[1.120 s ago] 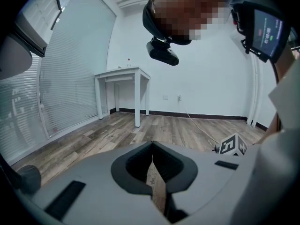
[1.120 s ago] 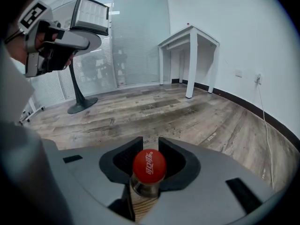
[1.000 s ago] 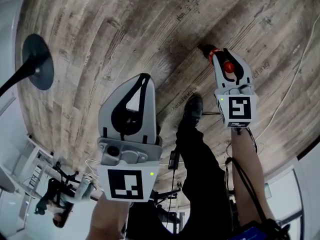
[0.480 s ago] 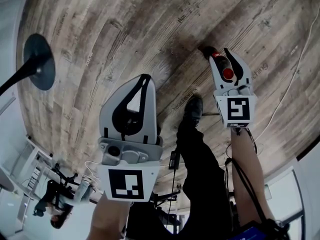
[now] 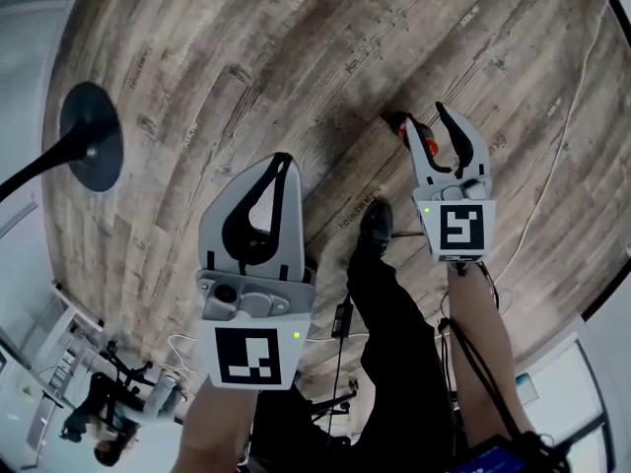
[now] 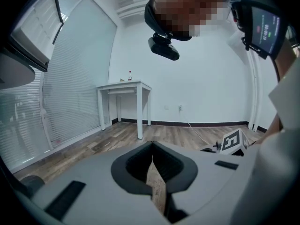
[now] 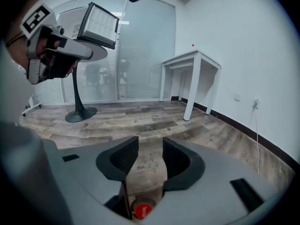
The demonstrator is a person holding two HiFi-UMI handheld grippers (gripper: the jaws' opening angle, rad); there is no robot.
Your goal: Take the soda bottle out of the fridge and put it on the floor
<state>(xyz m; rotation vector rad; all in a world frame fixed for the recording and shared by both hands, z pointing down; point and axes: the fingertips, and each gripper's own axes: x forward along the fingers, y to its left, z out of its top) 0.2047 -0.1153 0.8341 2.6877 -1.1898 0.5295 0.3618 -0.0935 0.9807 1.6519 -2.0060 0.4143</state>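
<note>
The soda bottle (image 5: 399,123) stands upright on the wooden floor, its red cap (image 5: 431,147) showing between the jaws of my right gripper (image 5: 426,121). In the right gripper view the cap (image 7: 143,210) sits low in the gap between the jaw roots, and neither pad touches it. My right gripper (image 7: 150,149) is open; its jaws have just been opening, with the bottle still in line between them but free. My left gripper (image 5: 285,158) hangs at the left, well away from the bottle. Its tips (image 6: 152,150) meet, with nothing between them.
A black round stand base (image 5: 91,136) sits on the floor at the left. A white cable (image 5: 564,136) trails along the right. The person's shoe (image 5: 376,225) is just below the bottle. A white table (image 7: 193,60) stands by the far wall.
The right jaws have spread wider around the bottle's cap and the gripper has lifted away from it. The left gripper has risen too. The bottle stays on the floor.
</note>
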